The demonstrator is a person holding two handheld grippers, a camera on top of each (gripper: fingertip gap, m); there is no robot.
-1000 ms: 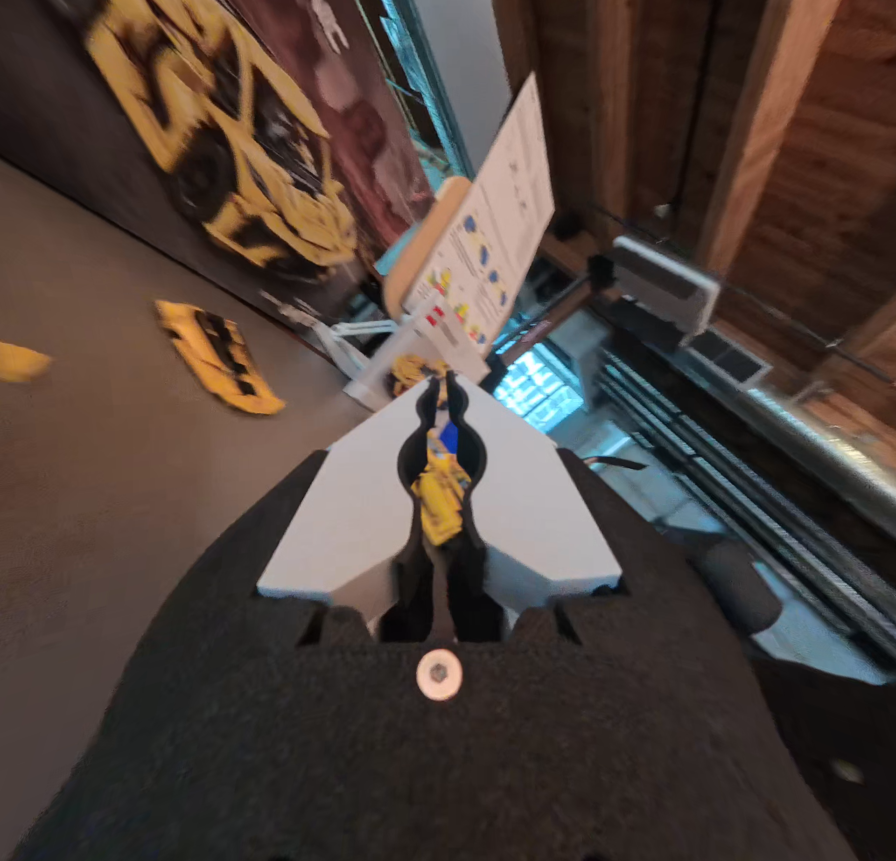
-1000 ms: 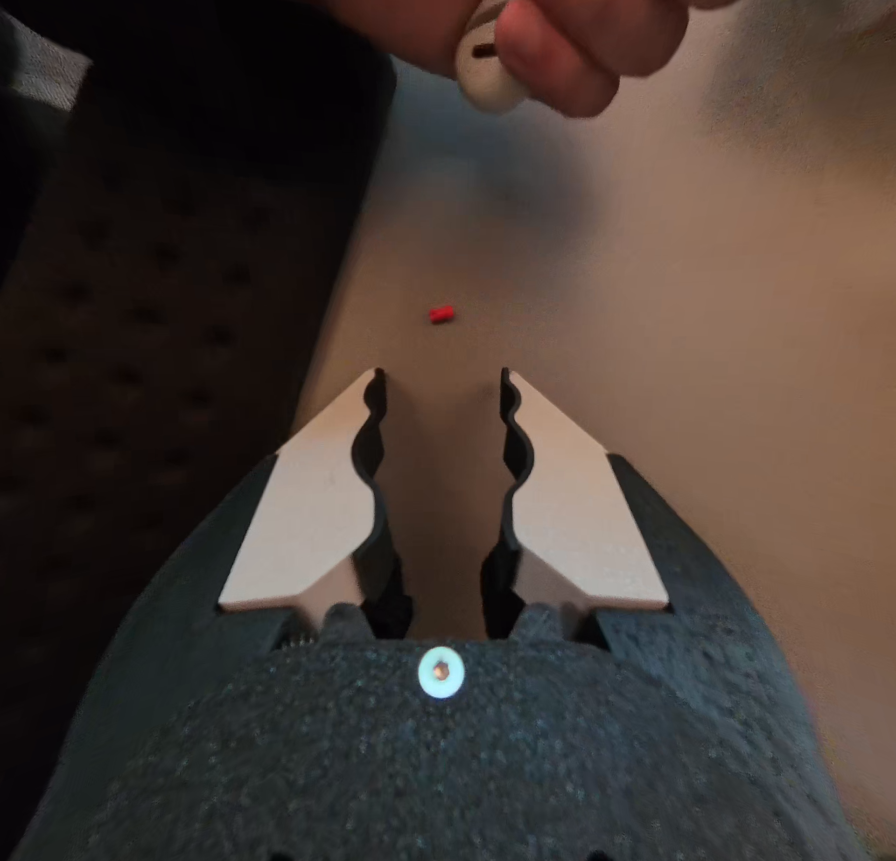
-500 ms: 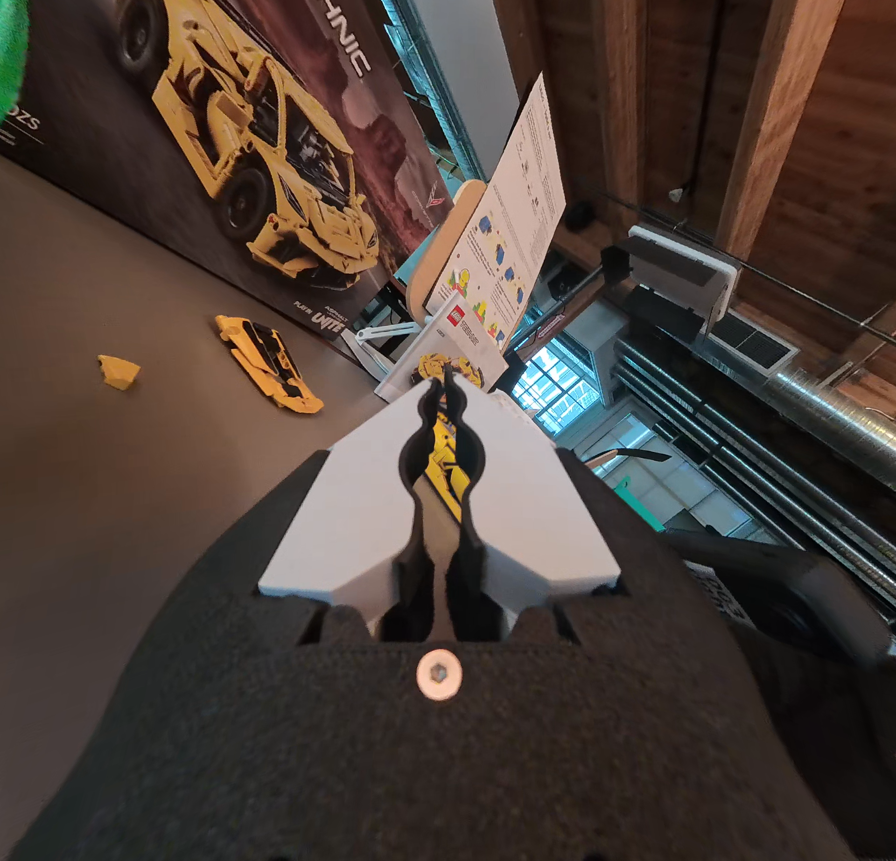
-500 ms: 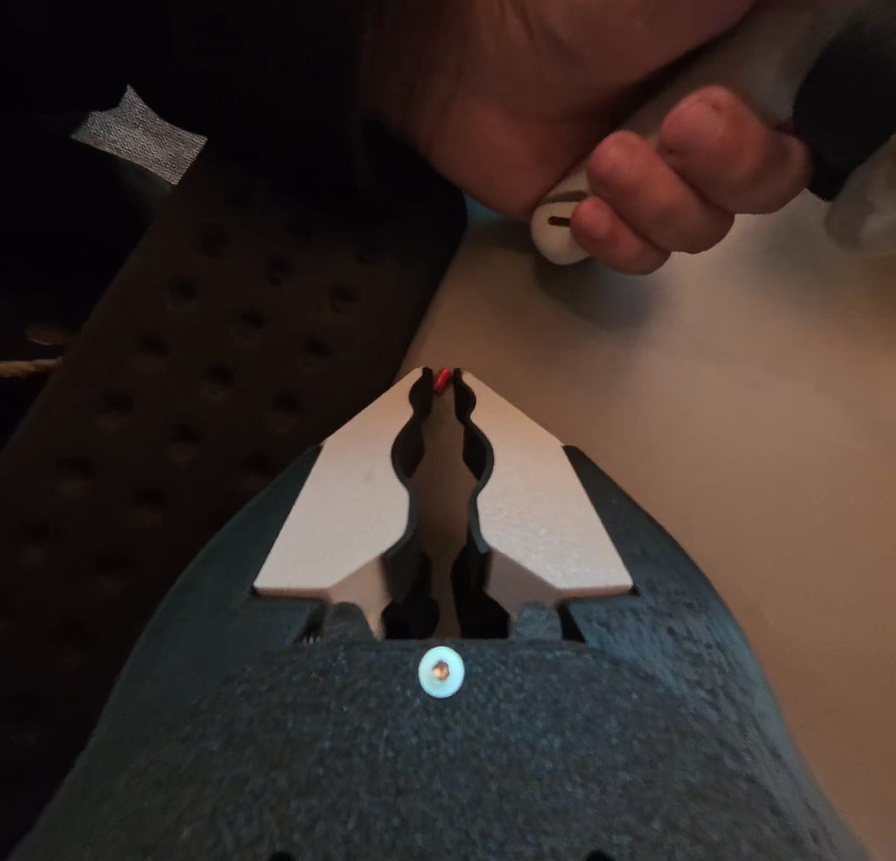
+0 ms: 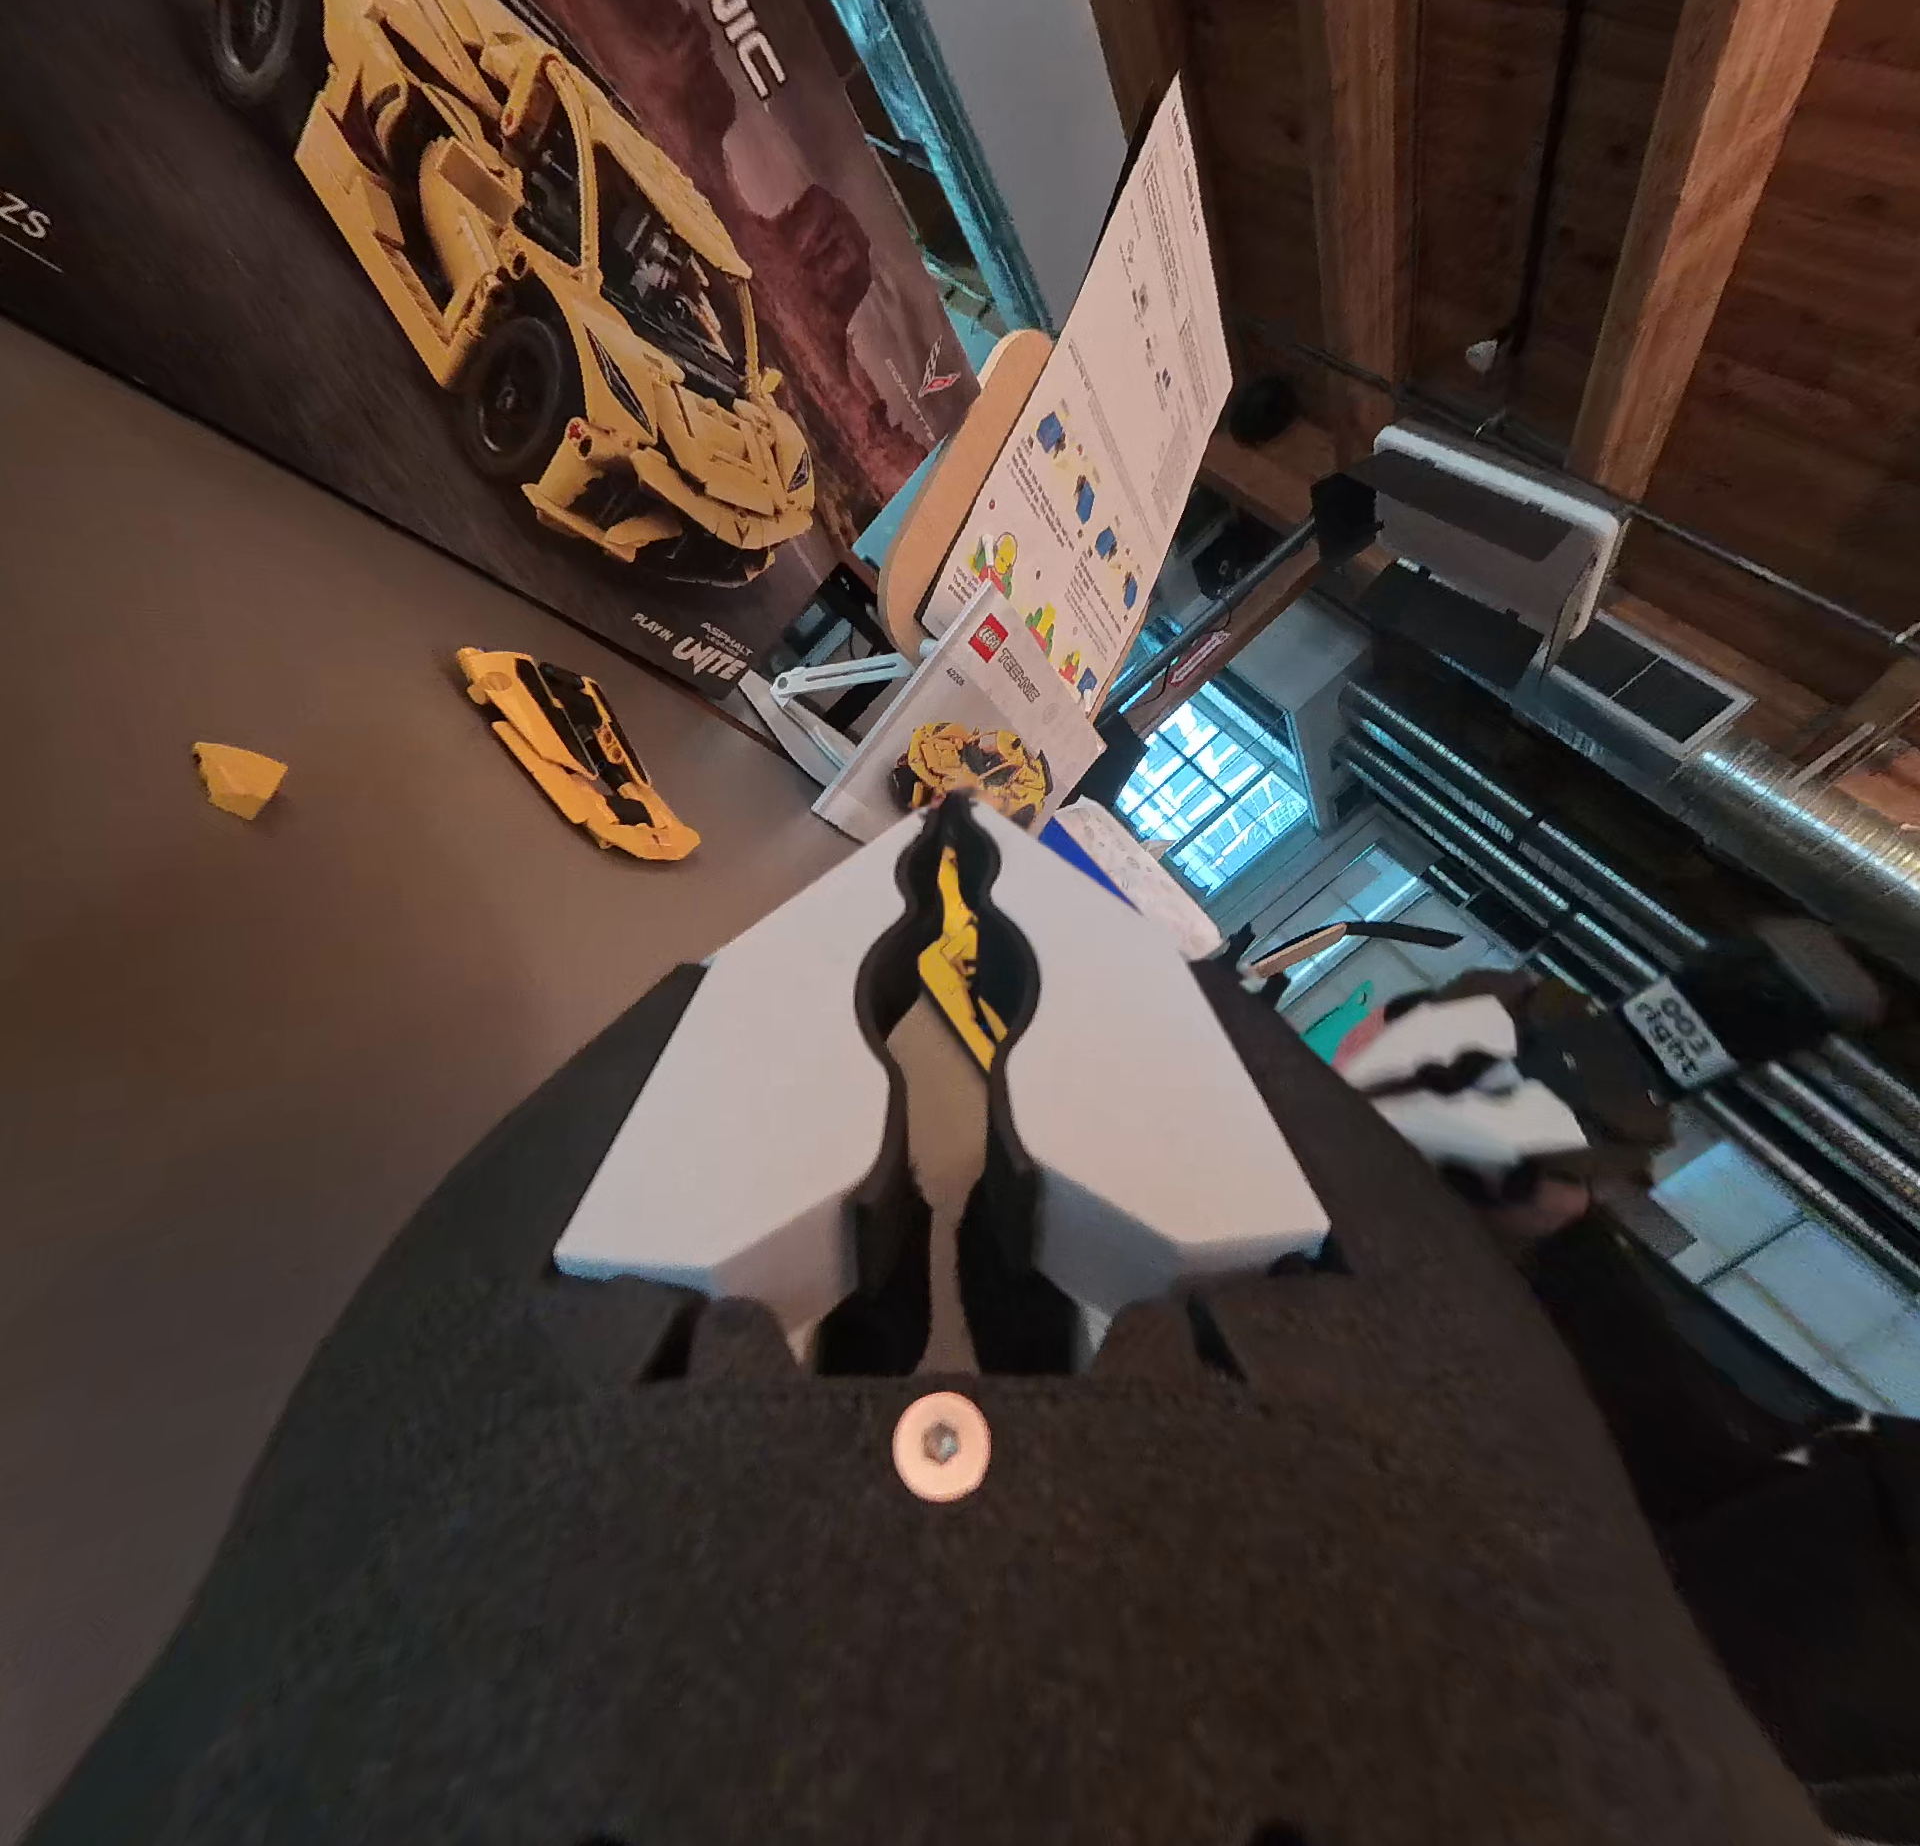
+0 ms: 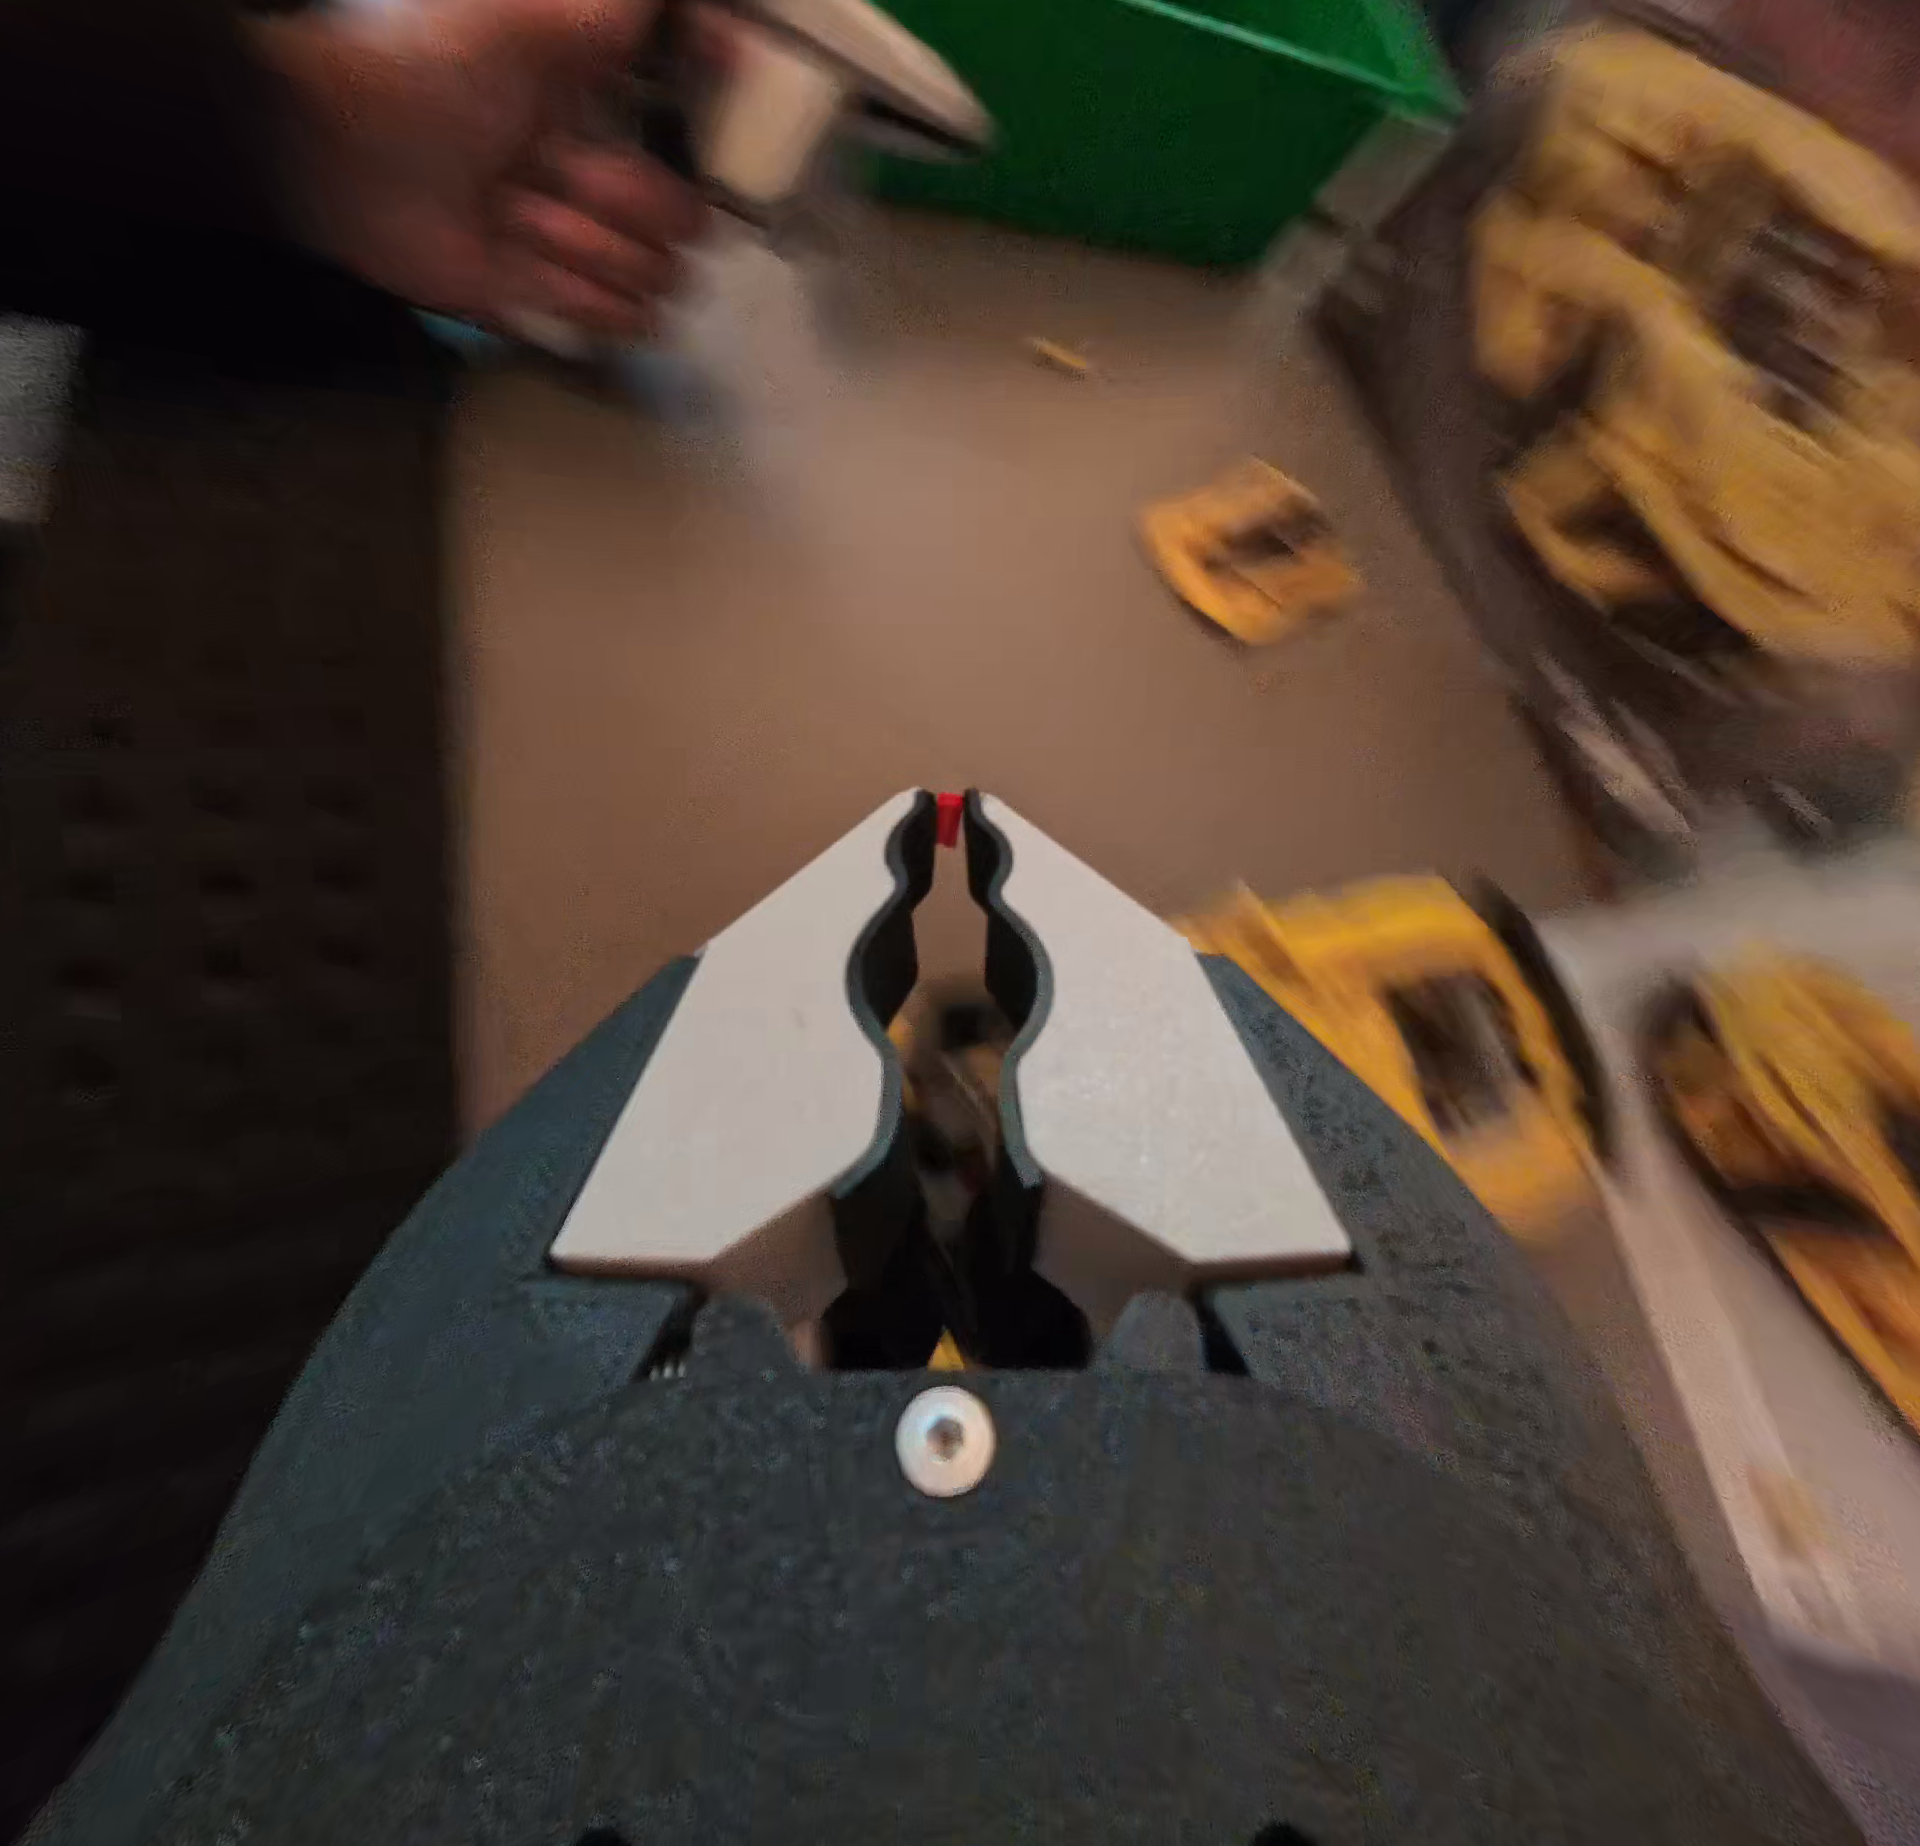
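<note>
The right gripper [image 6: 948,804] has its tips pressed together on a small red piece [image 6: 948,817], which sits at the very end of the fingers and clear of the table [image 6: 727,633]; only the end of the piece shows. The left gripper [image 5: 951,814] is closed on a yellow and black part [image 5: 961,955], most of which is hidden between the fingers, so its full shape cannot be told. The right wrist view is heavily blurred by motion: yellow shapes beside and behind the fingers cannot be identified, and a hand [image 6: 499,165] at upper left grips a pale handle that is smeared. A green bin [image 6: 1132,82] stands at the far edge of the table, cut off by the frame. In the left wrist view a flat yellow and black panel [image 5: 577,752] and a small yellow chip [image 5: 241,778] lie apart from each other on bare table, with open surface between them and the gripper. Behind them a large box [image 5: 499,269] with a picture of a yellow car leans upright, its left and top sides cut off. A booklet [image 5: 961,731] and an upright printed sheet [image 5: 1122,414] stand just beyond the fingertips; both carry print and a logo. At the right edge the other gripper, bearing a small label, shows blurred.
</note>
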